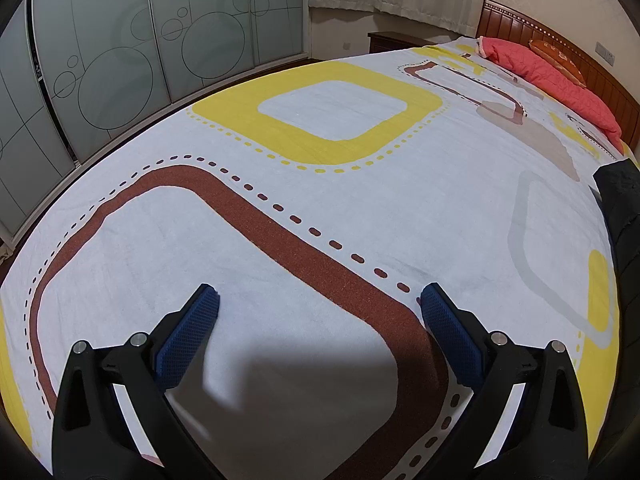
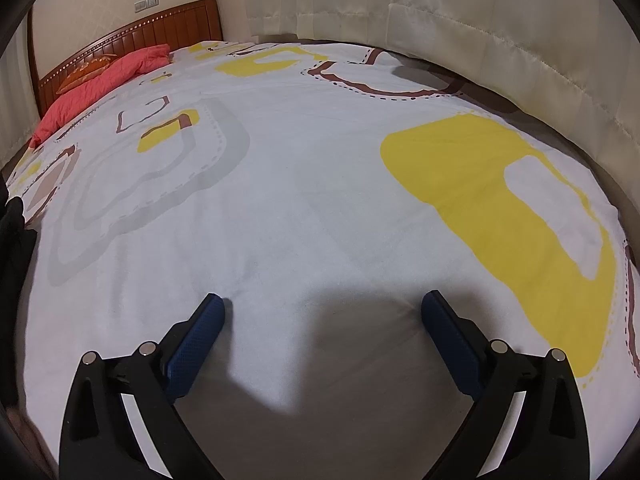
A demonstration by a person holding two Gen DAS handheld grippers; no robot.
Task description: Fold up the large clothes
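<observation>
A: Where did you have your two claws at that moment?

B: Your left claw (image 1: 318, 296) hung over the bed sheet (image 1: 340, 216), fingers spread wide, with nothing between the blue pads (image 1: 188, 334). They stood over the brown band (image 1: 320, 264) of the print, and I could not tell whether the tips touched the cloth.

A: And the right one?

B: Your right claw (image 2: 322, 304) was spread just as wide over a plain white stretch of the sheet (image 2: 304, 184), with nothing between its pads (image 2: 196, 344). Its shadow fell on the sheet just below the tips.

A: Where was the clothing you were meant to fold?

B: A dark garment (image 1: 620, 216) lay at about three o'clock in your left wrist view, at the bed's edge and well apart from the claw. In your right wrist view the same dark cloth (image 2: 16, 232) showed at nine o'clock. Neither claw touched it.

A: Anything else on the bed?

B: A pink quilt (image 1: 560, 80) lay bunched along the wooden headboard (image 1: 516, 20), near one o'clock for your left view and ten o'clock for your right. An orange cushion (image 1: 556, 60) rested against the headboard beside it.
</observation>
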